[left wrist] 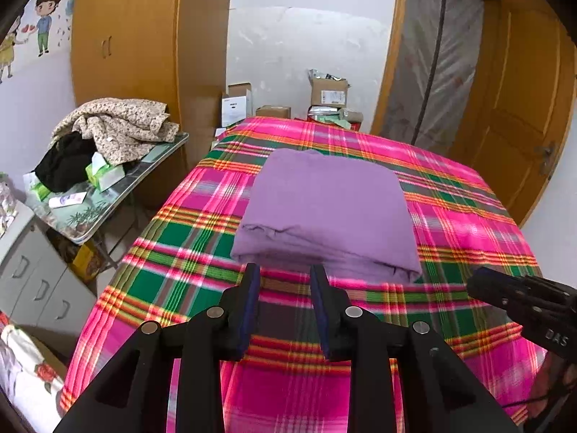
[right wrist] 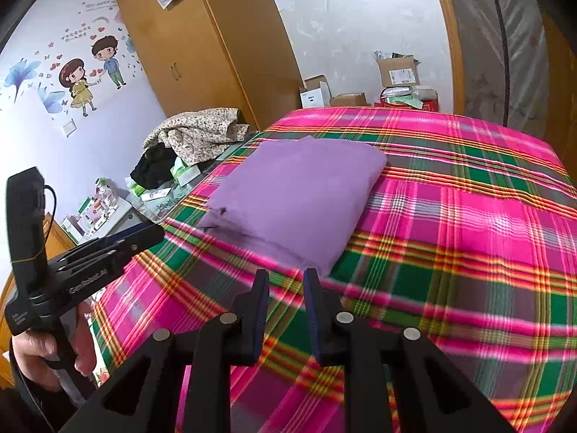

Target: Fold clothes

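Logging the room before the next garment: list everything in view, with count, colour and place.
folded garment: one, purple, middle of bed
bed cover: one, pink-green plaid, over bed
clothes heap: beige floral and black, side table left of bed
tissue packs: at least two, green-white, same table
wardrobe: one, wooden, left wall
cardboard boxes: several, beyond bed
door: one, wooden, right
left gripper: open, empty, before garment
right gripper: open, empty
hand: one, holding left gripper's handle
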Motion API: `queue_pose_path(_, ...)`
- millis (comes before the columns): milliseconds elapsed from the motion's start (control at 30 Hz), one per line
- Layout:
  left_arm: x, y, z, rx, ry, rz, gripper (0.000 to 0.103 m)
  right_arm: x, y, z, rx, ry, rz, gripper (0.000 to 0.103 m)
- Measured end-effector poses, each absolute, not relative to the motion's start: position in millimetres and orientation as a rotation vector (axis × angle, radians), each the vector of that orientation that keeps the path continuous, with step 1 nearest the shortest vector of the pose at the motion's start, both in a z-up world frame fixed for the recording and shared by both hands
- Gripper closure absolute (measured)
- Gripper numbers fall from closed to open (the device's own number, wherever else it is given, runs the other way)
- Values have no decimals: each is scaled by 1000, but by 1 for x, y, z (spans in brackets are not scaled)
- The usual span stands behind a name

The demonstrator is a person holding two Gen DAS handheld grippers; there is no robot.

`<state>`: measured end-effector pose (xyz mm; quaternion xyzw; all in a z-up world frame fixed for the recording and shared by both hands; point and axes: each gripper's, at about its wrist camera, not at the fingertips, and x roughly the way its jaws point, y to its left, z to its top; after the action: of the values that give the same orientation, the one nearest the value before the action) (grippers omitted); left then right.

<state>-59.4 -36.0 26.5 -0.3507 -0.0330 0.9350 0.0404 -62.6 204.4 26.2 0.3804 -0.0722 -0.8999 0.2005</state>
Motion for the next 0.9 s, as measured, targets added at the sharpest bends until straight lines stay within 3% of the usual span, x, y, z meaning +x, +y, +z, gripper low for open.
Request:
queue_pose_path(300, -32, -31, 24, -1110, -63, 2891, 73, -11, 196, 35, 1027, -139, -2600, 82)
queue_pose_path(900, -20, -25, 26, -1101, -76, 2882, 73, 2, 197, 29, 1066, -142, -2587, 82)
